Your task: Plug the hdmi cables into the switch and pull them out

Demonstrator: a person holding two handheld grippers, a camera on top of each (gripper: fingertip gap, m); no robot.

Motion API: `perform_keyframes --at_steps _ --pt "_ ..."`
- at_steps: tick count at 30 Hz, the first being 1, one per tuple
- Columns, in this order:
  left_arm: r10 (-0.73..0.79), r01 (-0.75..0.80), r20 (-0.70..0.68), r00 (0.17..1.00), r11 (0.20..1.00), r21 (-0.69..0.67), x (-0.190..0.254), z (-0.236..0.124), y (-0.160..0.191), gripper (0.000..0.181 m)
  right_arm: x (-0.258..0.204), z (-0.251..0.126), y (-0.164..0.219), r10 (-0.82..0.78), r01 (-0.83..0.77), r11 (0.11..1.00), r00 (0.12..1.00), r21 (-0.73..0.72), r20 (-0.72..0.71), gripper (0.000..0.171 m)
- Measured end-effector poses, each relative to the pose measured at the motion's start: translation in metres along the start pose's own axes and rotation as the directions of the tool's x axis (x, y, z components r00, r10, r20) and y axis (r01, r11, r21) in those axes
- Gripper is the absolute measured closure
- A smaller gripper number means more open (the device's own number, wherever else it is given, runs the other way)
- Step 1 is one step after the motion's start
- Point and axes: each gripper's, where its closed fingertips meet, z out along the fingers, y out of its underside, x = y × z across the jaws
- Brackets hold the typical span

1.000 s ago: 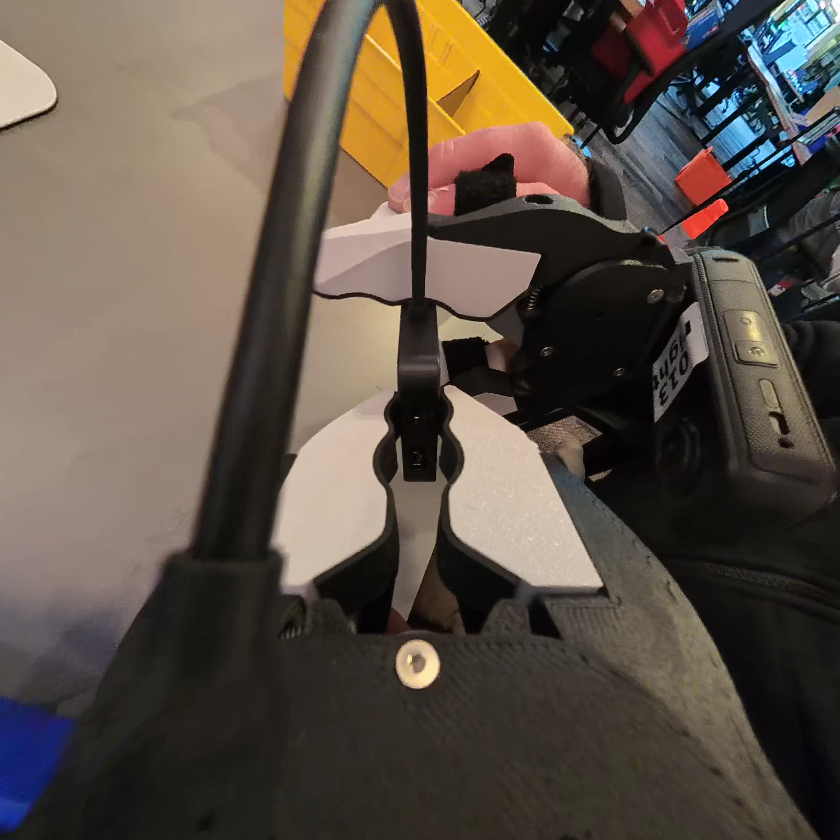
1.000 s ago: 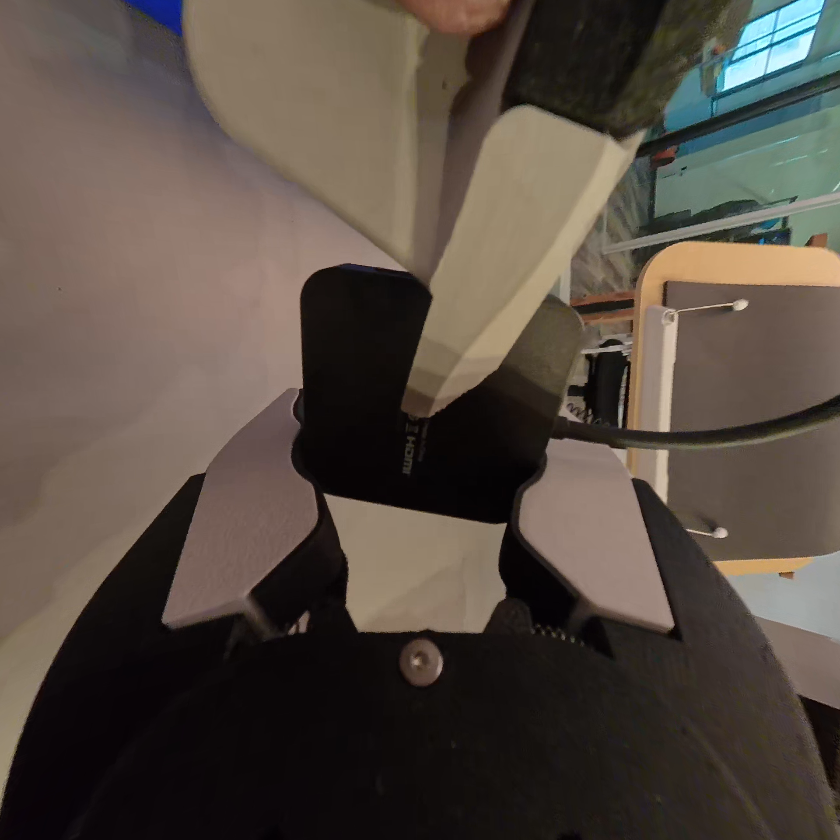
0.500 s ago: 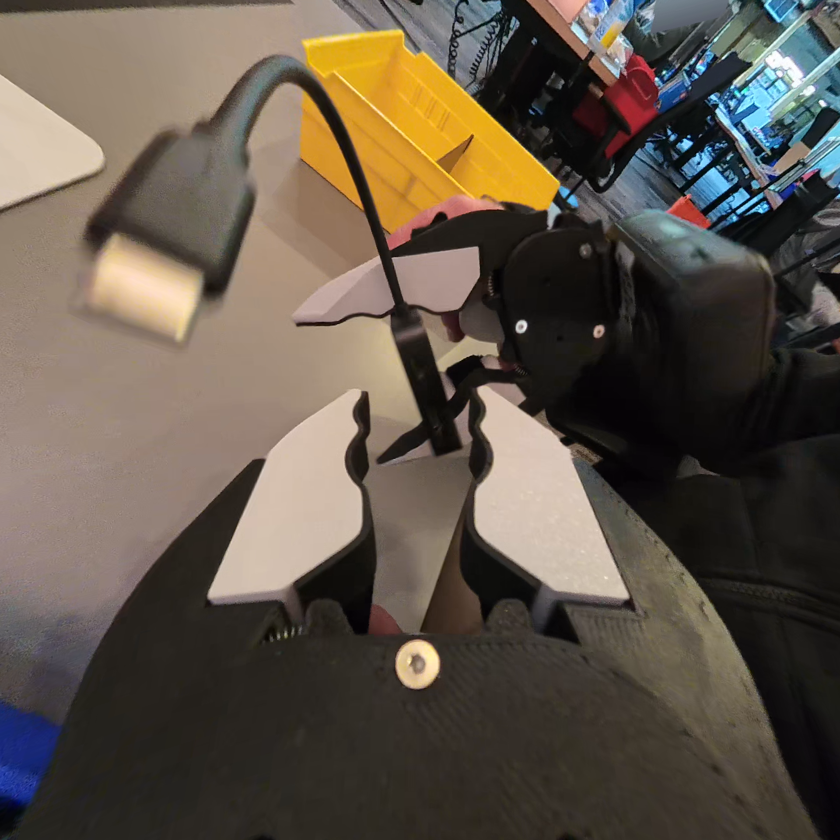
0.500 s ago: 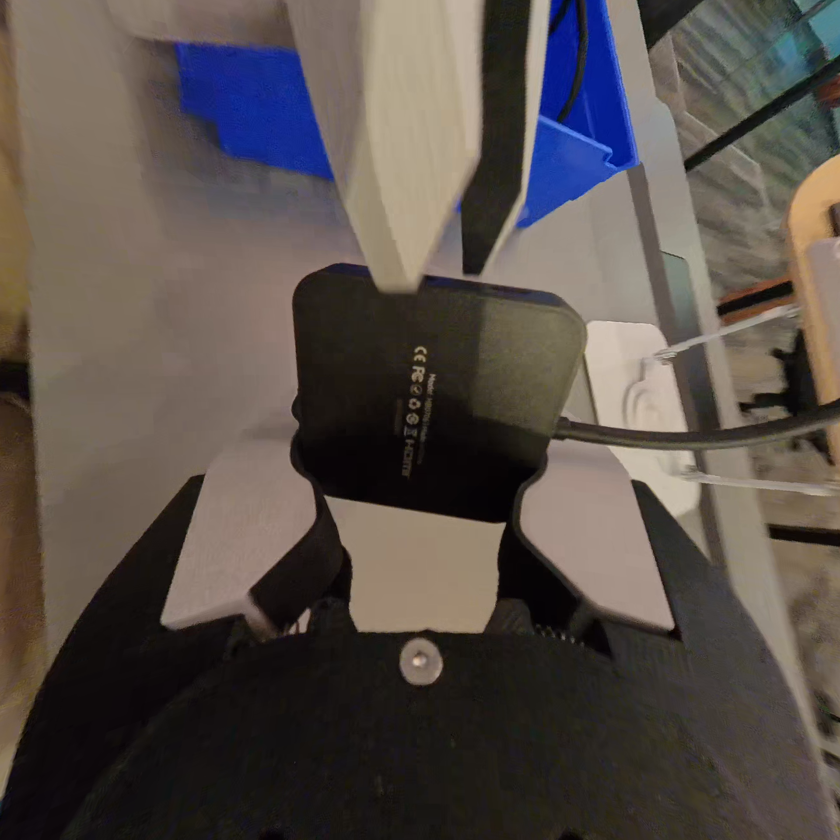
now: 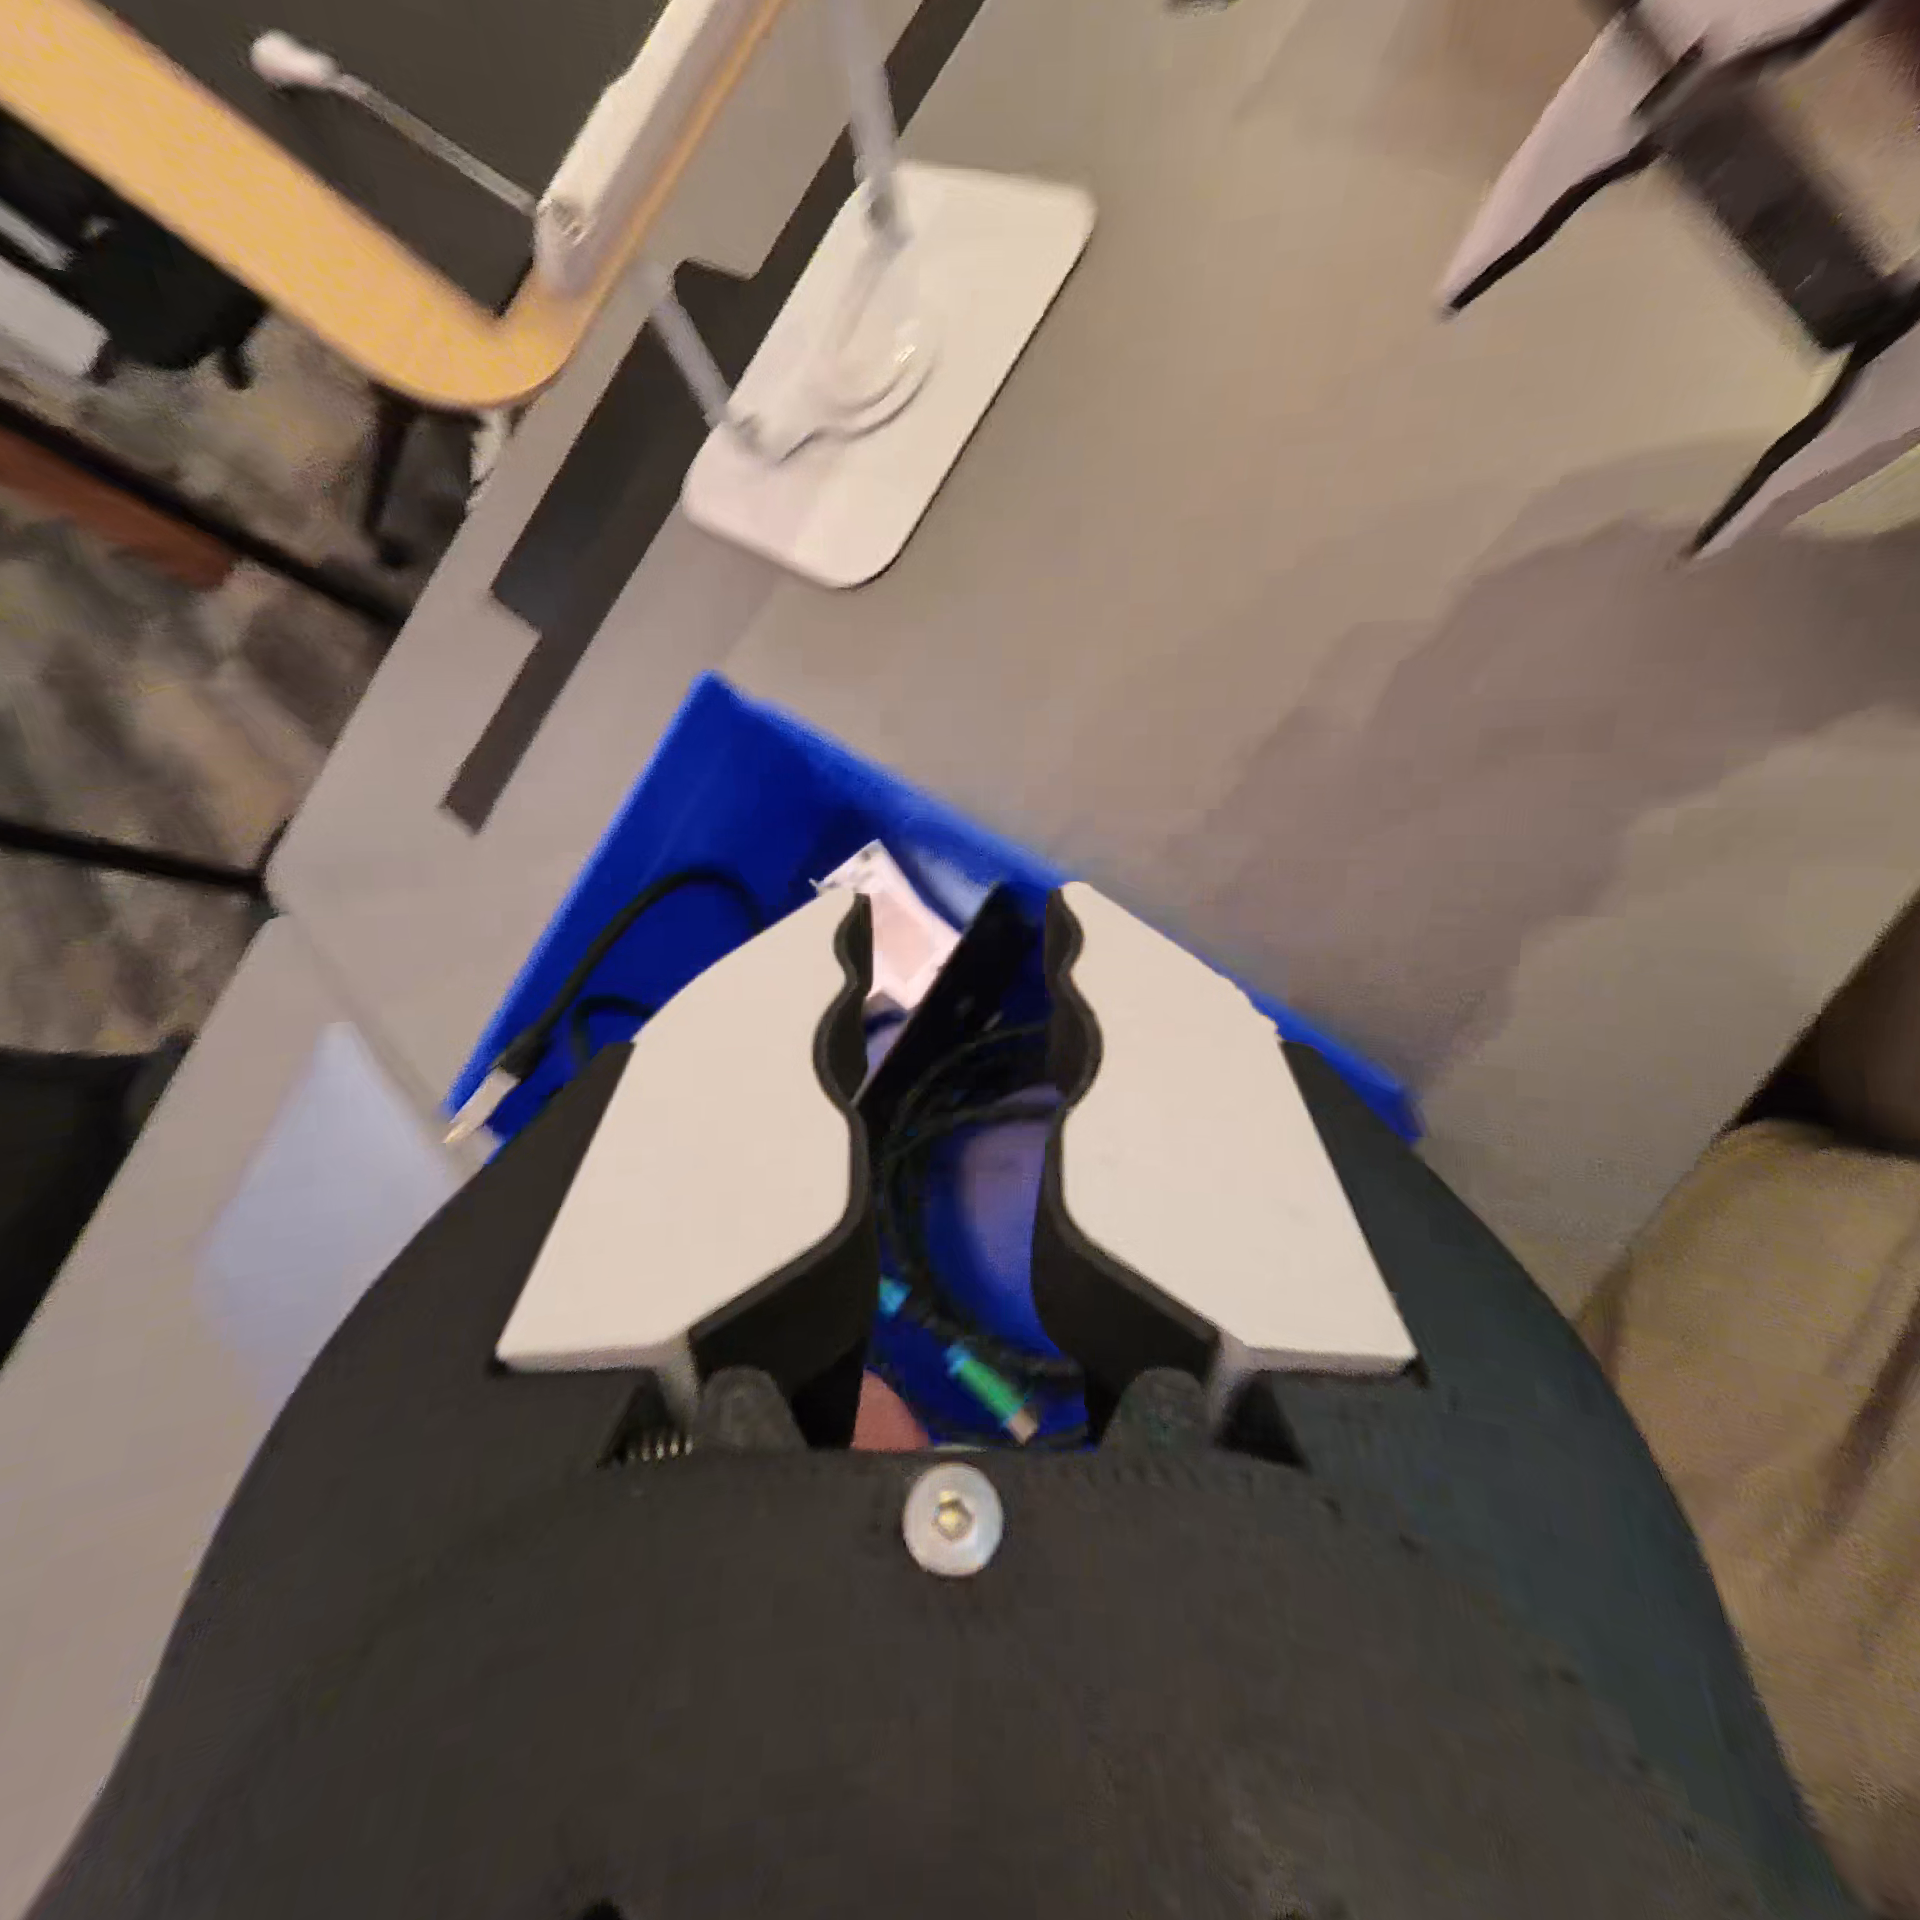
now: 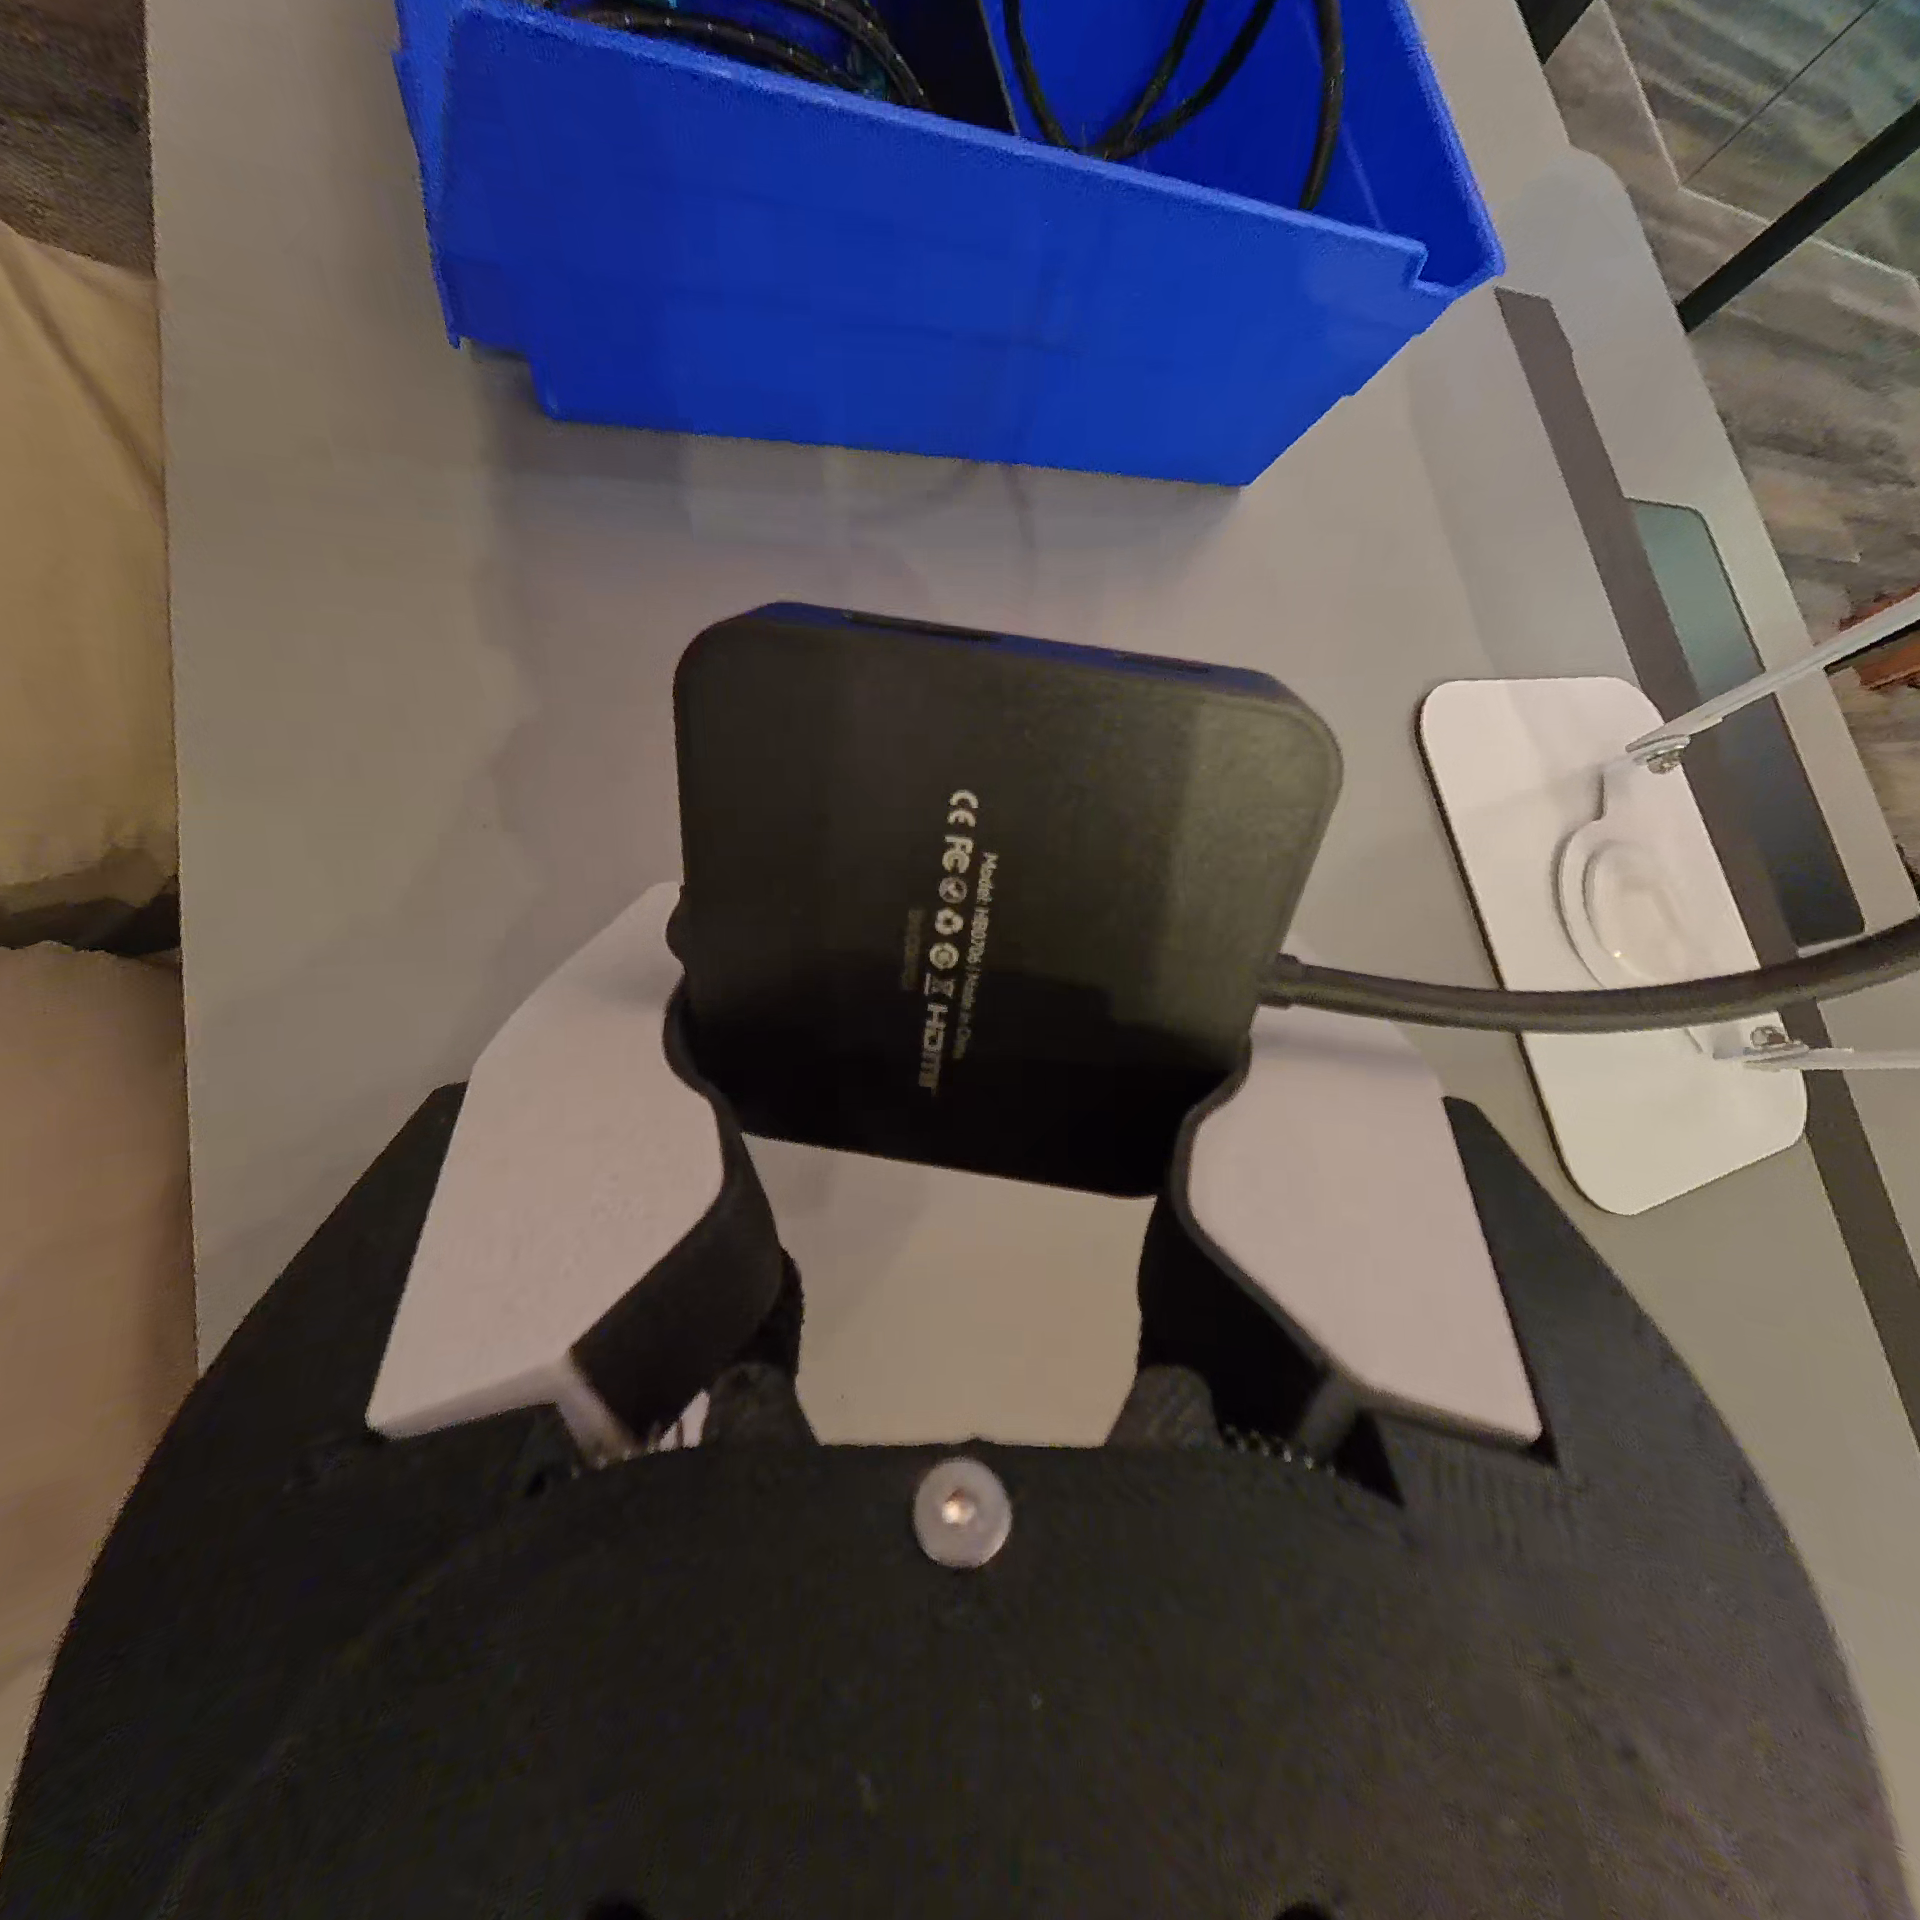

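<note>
**Switch clamped in right gripper, left gripper over blue bin**

Right gripper [image 6: 956, 1049]: fingers closed on both side edges of the black switch [image 6: 997, 883], held above the grey table [image 6: 416, 644]. Underside with printed marks faces the camera. One black cable [image 6: 1558, 997] leaves its right edge, toward the white stand base [image 6: 1507, 790].

Left gripper [image 5: 951, 935]: fingers parted, nothing between them, poised over the blue bin [image 5: 748, 790]. Loose black cables [image 5: 613, 956] lie inside the bin. View blurred.
</note>
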Motion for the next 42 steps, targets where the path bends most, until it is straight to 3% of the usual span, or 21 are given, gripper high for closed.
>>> perform_keyframes --at_steps 1,6,10,13,20,24,29,42 --pt "0.034 -0.034 0.029 0.999 0.999 -0.020 -0.008 -0.003 0.009 0.150 0.000 0.001 0.001 0.000 0.000 1.000 1.000 -0.006 -0.001 0.083" --pt "0.119 -0.094 0.085 0.989 0.963 -0.251 -0.036 -0.003 0.079 0.150 -0.001 0.004 0.004 0.002 -0.002 1.000 1.000 -0.025 0.001 0.083" --pt "-0.049 0.078 0.092 0.995 0.937 -0.342 -0.046 0.007 0.121 0.146 -0.001 0.006 0.008 -0.002 0.002 0.999 1.000 -0.041 0.002 0.083" --pt "-0.201 0.219 0.088 0.976 0.869 -0.443 -0.038 0.021 0.154 0.142 -0.002 0.007 0.008 -0.008 0.008 0.999 1.000 -0.040 0.003 0.083" --pt "-0.213 0.291 0.198 0.957 0.716 -0.634 -0.028 0.057 0.204 0.144 -0.002 0.004 0.003 -0.021 0.021 1.000 1.000 -0.007 -0.005 0.083" --pt "-0.136 0.261 0.230 0.963 0.671 -0.694 -0.025 0.069 0.217 0.152 -0.002 0.003 0.001 -0.022 0.022 1.000 1.000 0.009 -0.001 0.083" --pt "-0.122 0.252 0.234 0.965 0.691 -0.678 -0.028 0.070 0.215 0.155 -0.002 -0.002 -0.008 -0.028 0.028 0.997 1.000 0.070 -0.001 0.083" --pt "-0.168 0.208 0.124 0.978 0.836 -0.508 -0.036 0.051 0.181 0.157 -0.002 -0.001 -0.007 -0.031 0.031 0.997 1.000 0.074 0.001 0.083"
